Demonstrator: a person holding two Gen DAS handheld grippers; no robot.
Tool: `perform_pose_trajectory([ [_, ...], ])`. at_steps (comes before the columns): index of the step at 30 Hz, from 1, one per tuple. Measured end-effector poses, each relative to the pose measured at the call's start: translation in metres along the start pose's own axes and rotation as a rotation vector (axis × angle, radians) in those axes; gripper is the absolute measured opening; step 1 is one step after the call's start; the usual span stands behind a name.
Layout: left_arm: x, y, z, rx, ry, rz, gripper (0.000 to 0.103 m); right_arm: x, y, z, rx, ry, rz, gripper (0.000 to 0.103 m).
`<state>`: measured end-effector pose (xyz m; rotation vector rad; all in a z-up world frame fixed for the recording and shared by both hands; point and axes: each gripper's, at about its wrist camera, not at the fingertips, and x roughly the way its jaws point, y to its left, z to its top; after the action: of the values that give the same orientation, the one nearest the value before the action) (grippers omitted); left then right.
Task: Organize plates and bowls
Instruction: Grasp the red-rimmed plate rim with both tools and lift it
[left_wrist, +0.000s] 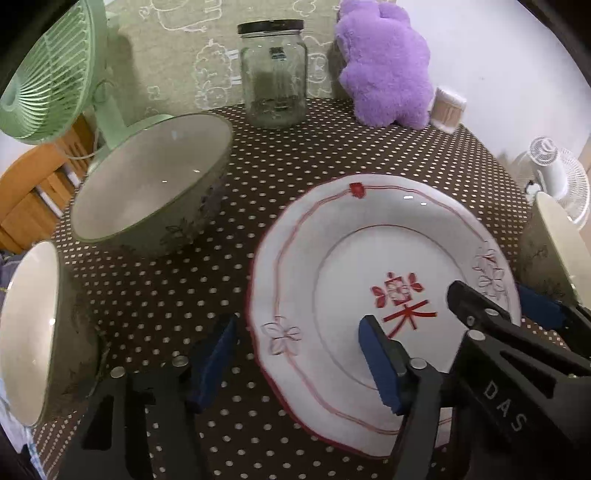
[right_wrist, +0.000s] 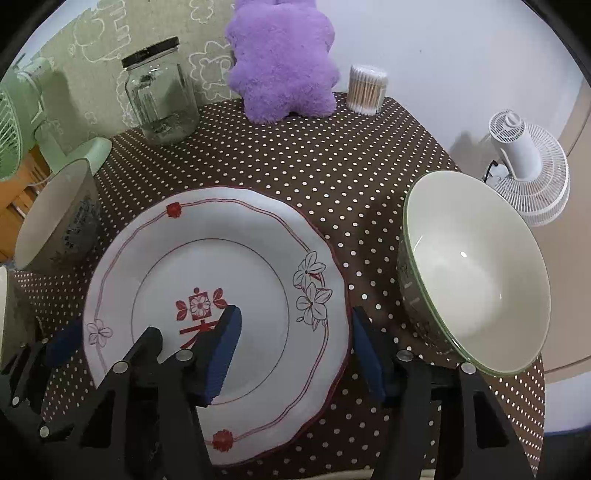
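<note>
A white plate (left_wrist: 332, 266) (right_wrist: 155, 251) with red line trim and a red character lies flat on the dotted tablecloth. My left gripper (left_wrist: 299, 360) straddles the plate's left rim, one blue pad over the cloth and the other over the plate, neither pressing. My right gripper (right_wrist: 295, 354) (left_wrist: 506, 306) straddles the opposite rim the same way, jaws apart. One green-rimmed bowl (left_wrist: 155, 177) (right_wrist: 51, 221) sits behind and to the left, a second (left_wrist: 29, 332) at the near left, and a third (right_wrist: 476, 273) (left_wrist: 557, 236) to the right of the plate.
A lidded glass jar (left_wrist: 273, 74) (right_wrist: 159, 96), a purple plush (left_wrist: 384, 66) (right_wrist: 280, 62) and a tub of cotton swabs (right_wrist: 365, 88) line the table's back. A green fan (left_wrist: 48, 74) stands at the back left. A white fan (right_wrist: 528, 170) lies beyond the table's right edge.
</note>
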<state>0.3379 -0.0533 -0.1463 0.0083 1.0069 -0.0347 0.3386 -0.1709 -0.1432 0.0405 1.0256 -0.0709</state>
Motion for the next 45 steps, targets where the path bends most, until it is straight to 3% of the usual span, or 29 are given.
perform_pose_trajectory([
  [4, -0.001, -0.002, 0.001, 0.013, 0.01, -0.014, 0.058, 0.0, 0.001, -0.001, 0.003, 0.005, -0.004, 0.061],
  [22, -0.026, 0.036, -0.029, -0.018, 0.063, 0.027, 0.063, -0.019, 0.036, -0.028, -0.076, 0.077, 0.11, 0.061],
  [24, -0.027, 0.038, -0.03, -0.018, 0.057, 0.031, 0.068, -0.019, 0.038, -0.027, -0.095, 0.079, 0.101, 0.061],
  [33, -0.019, 0.045, -0.016, -0.062, 0.044, 0.032, 0.066, -0.004, 0.038, -0.006, -0.092, 0.04, 0.053, 0.061],
  [36, -0.015, 0.039, -0.014, -0.035, 0.033, 0.041, 0.064, 0.003, 0.042, 0.0, -0.109, 0.043, 0.043, 0.048],
  [45, -0.015, 0.039, -0.013, -0.032, 0.034, 0.037, 0.064, 0.002, 0.044, 0.002, -0.121, 0.05, 0.021, 0.048],
])
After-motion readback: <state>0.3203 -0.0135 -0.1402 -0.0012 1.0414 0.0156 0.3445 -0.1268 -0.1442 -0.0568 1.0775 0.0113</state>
